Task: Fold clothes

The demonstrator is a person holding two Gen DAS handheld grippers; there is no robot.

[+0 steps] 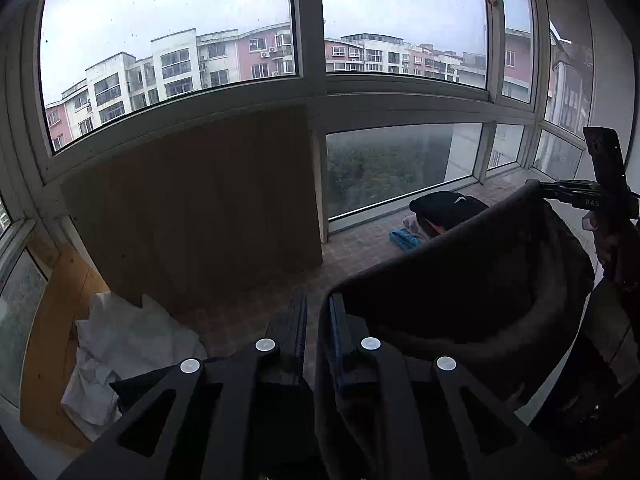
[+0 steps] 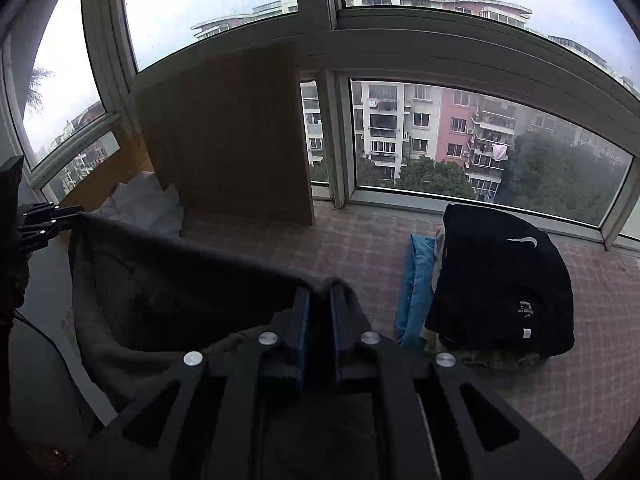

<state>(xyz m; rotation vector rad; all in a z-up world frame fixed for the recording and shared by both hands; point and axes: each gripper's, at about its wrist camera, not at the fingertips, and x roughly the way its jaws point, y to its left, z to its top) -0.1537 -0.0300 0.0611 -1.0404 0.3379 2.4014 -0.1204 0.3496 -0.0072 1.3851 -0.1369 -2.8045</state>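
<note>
Dark garment [image 2: 168, 280] hung slung between both grippers, long axis running jaw to jaw. Right gripper [image 2: 320, 300] clamped one corner. Left gripper [image 1: 318, 312] jaws stood slightly apart, cloth draped over the right-hand finger only; grip there looked doubtful.

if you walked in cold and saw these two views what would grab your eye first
First, the dark grey garment, held up in the air and stretched between the left gripper and the right gripper. Behind it, the big windows fill the upper half of both views with pink and white apartment blocks outside. On the floor by the glass to the right sits a pile of clothes with a black top uppermost, and white cloth lies crumpled at the left.
</note>
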